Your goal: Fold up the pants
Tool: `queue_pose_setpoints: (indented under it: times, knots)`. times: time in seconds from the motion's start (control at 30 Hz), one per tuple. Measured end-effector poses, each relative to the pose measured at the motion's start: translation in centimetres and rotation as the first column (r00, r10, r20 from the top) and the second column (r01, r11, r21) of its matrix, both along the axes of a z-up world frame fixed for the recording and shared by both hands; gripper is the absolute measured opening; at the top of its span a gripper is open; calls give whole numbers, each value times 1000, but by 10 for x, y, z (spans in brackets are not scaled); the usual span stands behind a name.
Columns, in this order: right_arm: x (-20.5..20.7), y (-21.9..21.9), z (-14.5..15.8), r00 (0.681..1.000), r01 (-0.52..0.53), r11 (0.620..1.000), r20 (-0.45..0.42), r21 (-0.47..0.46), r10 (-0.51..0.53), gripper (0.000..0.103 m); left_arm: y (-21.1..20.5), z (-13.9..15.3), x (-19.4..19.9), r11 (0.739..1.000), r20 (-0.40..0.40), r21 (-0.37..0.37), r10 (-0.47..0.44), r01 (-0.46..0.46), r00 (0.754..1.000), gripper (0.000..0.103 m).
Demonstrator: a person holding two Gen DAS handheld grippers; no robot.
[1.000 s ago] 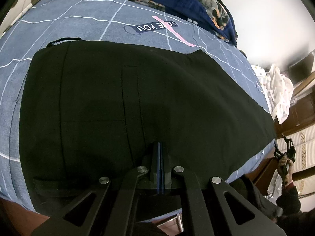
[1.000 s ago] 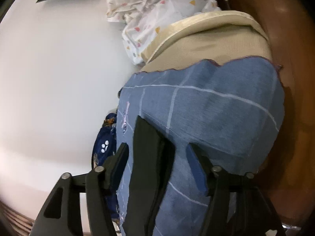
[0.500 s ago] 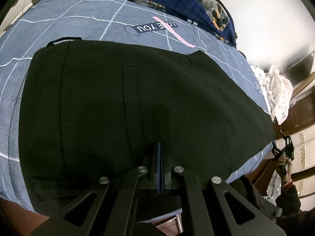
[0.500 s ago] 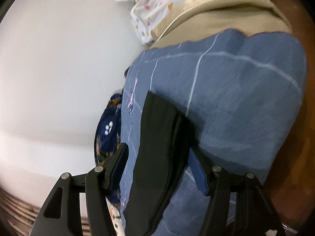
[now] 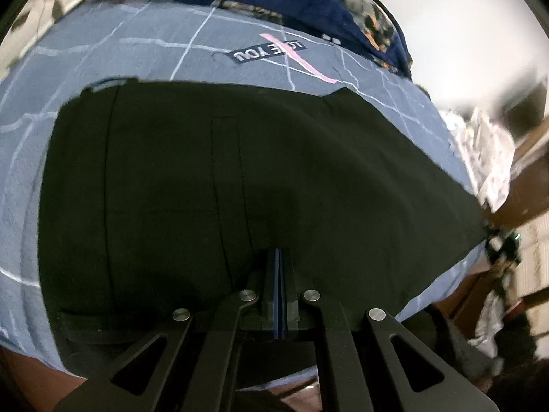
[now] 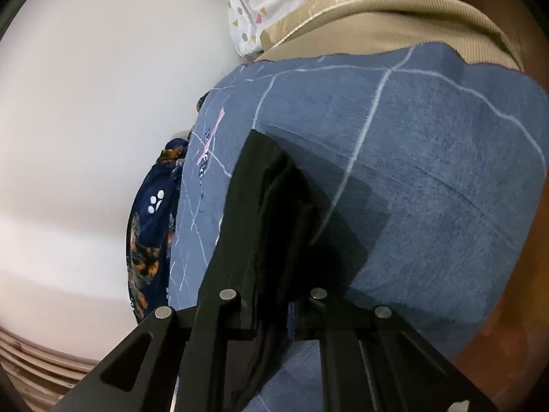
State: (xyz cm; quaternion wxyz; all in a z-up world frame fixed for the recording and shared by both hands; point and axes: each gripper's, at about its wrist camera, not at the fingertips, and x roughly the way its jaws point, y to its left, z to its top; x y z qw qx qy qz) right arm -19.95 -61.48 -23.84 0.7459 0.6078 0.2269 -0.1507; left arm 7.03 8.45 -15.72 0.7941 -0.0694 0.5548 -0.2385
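the black pants (image 5: 260, 185) lay spread flat across a blue-grey bedsheet (image 5: 171, 34) marked with thin white lines, the waistband toward the left of the left wrist view and the legs running off to the right edge of the bed. the left gripper (image 5: 278, 257) sat over the near edge of the pants, its jaws pressed fully together with only a thin blue line of pad showing between them; whether any cloth was caught there could not be told. in the right wrist view the right gripper (image 6: 271, 309) had just been closing, and the hem end of the pants (image 6: 260, 213) was pinched between its jaws, the dark fabric bunching in folds and lifting off the sheet. a navy patterned blanket (image 6: 151, 226) lay bunched along the far side of the bed against a white wall (image 6: 96, 103). a white cloth with coloured triangles (image 6: 274, 3) rested beyond the bed's end.
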Motion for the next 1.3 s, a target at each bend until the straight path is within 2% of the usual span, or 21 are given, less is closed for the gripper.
queue_pose_setpoints:
  times: [0.13, 0.2, 0.37, 0.43, 0.5, 0.57, 0.83, 1.17, 1.3]
  knots:
    - [4, 5, 18, 1000, -7, 999, 4, -40, 7, 10, -21, 7, -9, 989, 85, 137, -72, 60, 994, 6]
    - [10, 9, 29, 1000, -25, 997, 0, -69, 25, 10, -28, 9, -12, 982, 104, 172, -94, 75, 990, 13]
    - [27, 32, 61, 996, -86, 981, -32, -177, 82, 10, -29, 11, -13, 986, 116, 155, -80, 62, 990, 29]
    - [37, 43, 71, 994, -112, 972, -39, -205, 107, 10, -29, 13, -13, 983, 132, 177, -65, 41, 989, 37]
    - [45, 55, 79, 990, -138, 964, -38, -227, 133, 10, -28, 16, -14, 971, 160, 239, -45, 5, 986, 67]
    - [54, 69, 84, 985, -169, 957, -29, -237, 167, 11, -25, 19, -15, 959, 196, 281, -23, -34, 980, 75]
    - [102, 138, 92, 945, -326, 907, -50, -267, 325, 11, -7, 20, -10, 950, 217, 296, 35, -100, 976, 75]
    - [155, 238, 91, 850, -521, 791, -110, -321, 516, 11, -1, 24, -16, 934, 261, 331, 48, -136, 964, 76]
    - [170, 278, 86, 799, -595, 735, -141, -325, 584, 11, 1, 24, -16, 928, 270, 344, 47, -142, 962, 77]
